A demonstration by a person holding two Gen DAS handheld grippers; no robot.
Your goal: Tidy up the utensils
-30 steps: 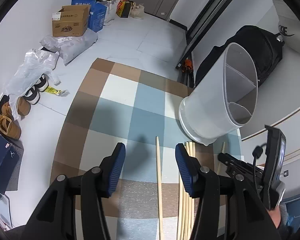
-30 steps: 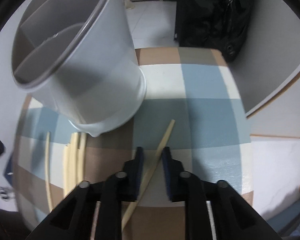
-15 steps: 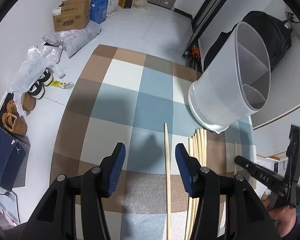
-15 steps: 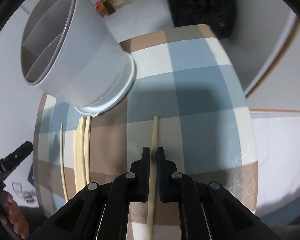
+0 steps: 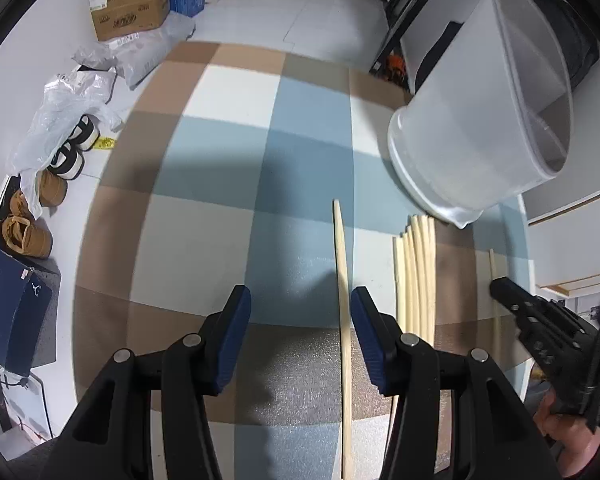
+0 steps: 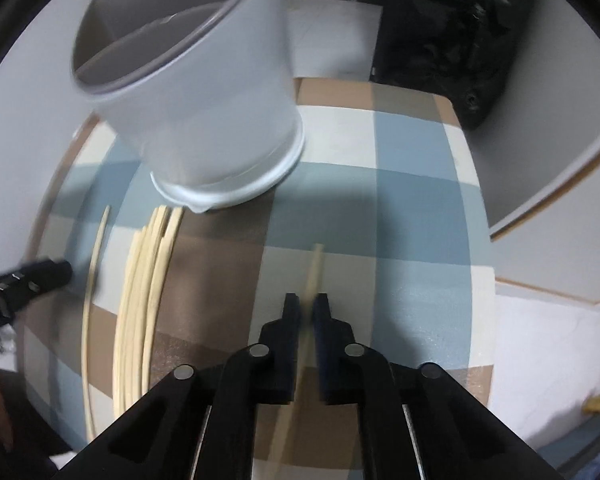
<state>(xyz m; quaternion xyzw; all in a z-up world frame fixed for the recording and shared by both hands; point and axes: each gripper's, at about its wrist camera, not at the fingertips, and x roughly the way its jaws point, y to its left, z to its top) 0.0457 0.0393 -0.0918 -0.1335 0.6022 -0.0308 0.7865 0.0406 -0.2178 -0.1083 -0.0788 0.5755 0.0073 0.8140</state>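
Observation:
A white divided utensil holder (image 5: 484, 120) stands on the checked tablecloth (image 5: 228, 184); it also shows in the right wrist view (image 6: 204, 92). My right gripper (image 6: 309, 312) is shut on a pale wooden chopstick (image 6: 315, 264) and holds it above the cloth. My left gripper (image 5: 300, 320) is open, with a single chopstick (image 5: 342, 280) lying on the cloth between its fingers, close to the right one. A bundle of several chopsticks (image 5: 416, 272) lies beside it, also in the right wrist view (image 6: 148, 272). The right gripper shows at the edge of the left wrist view (image 5: 500, 288).
The table's right edge meets a white wall with wooden trim (image 6: 560, 200). A black bag (image 6: 452, 28) stands behind the table. On the floor to the left are cardboard boxes (image 5: 128, 4), plastic bags (image 5: 72, 100), shoes (image 5: 24, 232) and a blue shoebox (image 5: 8, 300).
The right gripper has closed on the chopstick and lifted it off the cloth, swinging toward the holder. The left gripper has come nearer the single chopstick and stays open.

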